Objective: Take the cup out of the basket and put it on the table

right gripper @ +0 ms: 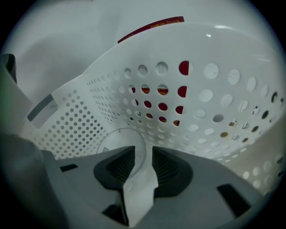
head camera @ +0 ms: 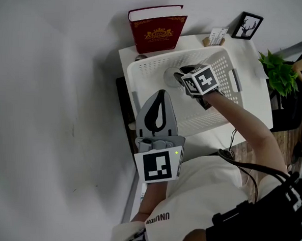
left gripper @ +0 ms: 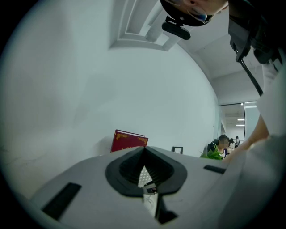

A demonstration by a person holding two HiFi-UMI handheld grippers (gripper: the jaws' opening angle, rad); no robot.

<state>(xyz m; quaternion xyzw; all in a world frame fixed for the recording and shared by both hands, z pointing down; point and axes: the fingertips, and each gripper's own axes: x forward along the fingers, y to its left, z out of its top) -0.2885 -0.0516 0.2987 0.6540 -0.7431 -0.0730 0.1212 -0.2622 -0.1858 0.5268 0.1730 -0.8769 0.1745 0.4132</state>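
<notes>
The left gripper (head camera: pixel 161 95) hangs outside the basket (head camera: pixel 144 71), over its near-left edge. Its jaws are shut tip to tip with nothing between them, so it plays no part here. Beyond it, at the back of the table (head camera: pixel 253 98), a red book (head camera: pixel 156 31) stands upright just behind the basket's far wall and shows through the holes in the right gripper view. The cup (right gripper: pixel 116 141) is inside the basket, in the far-left part of the floor, close to the corner where the perforated walls meet. It is pale and see-through. Its round mouth shows as an open ring in both the head view and the right gripper view, so I judge it to be upright with its long axis vertical, though I cannot be sure through the clear plastic. The right gripper (right gripper: pixel 144 156) has reached deep into the basket from the near-right side and is plainly the hand on the job. Its jaws are drawn in to a slim slot, and the near wall of the cup fills that slot. One jaw sits within the ring and the other outside it, which reads as a pinch on the rim side of the wall. The cup therefore lies straight ahead of this gripper and slightly to its left. Since the basket walls stand tall all round, the lift likely needs to go straight up along the cup's axis to clear the rim before swinging right towards the bare table beside the basket. A thin wall held by one side may tip or slip.
</notes>
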